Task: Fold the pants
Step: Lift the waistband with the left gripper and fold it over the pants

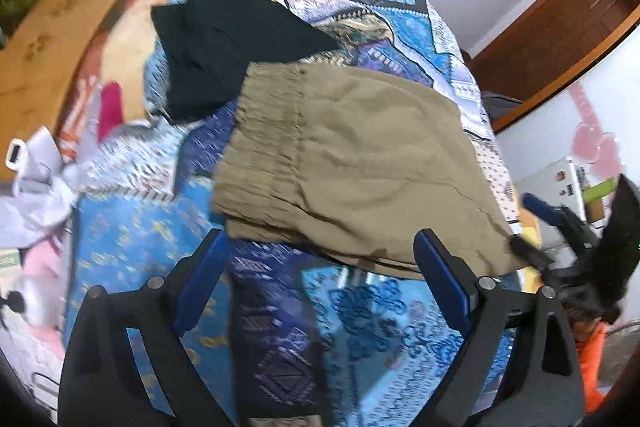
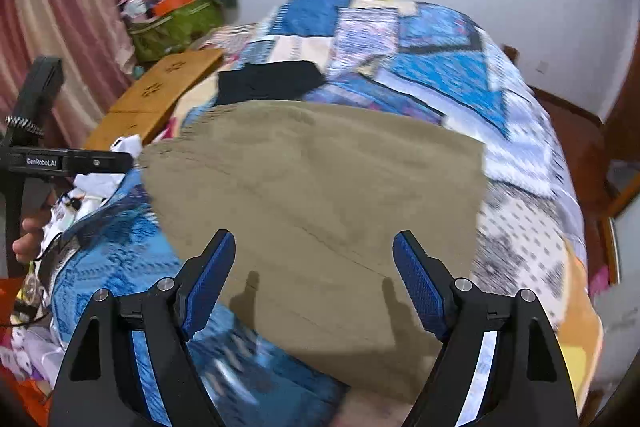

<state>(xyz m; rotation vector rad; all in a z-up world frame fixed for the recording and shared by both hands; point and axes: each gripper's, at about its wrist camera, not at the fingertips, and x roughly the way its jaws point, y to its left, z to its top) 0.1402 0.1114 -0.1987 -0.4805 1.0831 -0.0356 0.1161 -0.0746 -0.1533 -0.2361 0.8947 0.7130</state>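
Khaki pants [image 1: 352, 163] lie folded into a flat rectangle on a blue patchwork bedspread [image 1: 132, 247], elastic waistband at the left. They fill the middle of the right wrist view [image 2: 316, 195]. My left gripper [image 1: 324, 259] is open and empty, hovering just short of the pants' near edge. My right gripper [image 2: 314, 259] is open and empty above the pants' near part, its fingers casting shadows on the cloth. The right gripper [image 1: 556, 231] also shows at the pants' right corner in the left wrist view. The left gripper's body [image 2: 68, 163] shows at the left in the right wrist view.
A black garment [image 1: 224, 55] lies on the bed [image 2: 440, 75] beyond the khaki pants. A wooden board [image 2: 160, 95] and a green bag [image 2: 172, 27] sit at the bed's far left. White and pink clutter [image 1: 36, 195] lies left. A wooden door frame [image 1: 560, 39] stands right.
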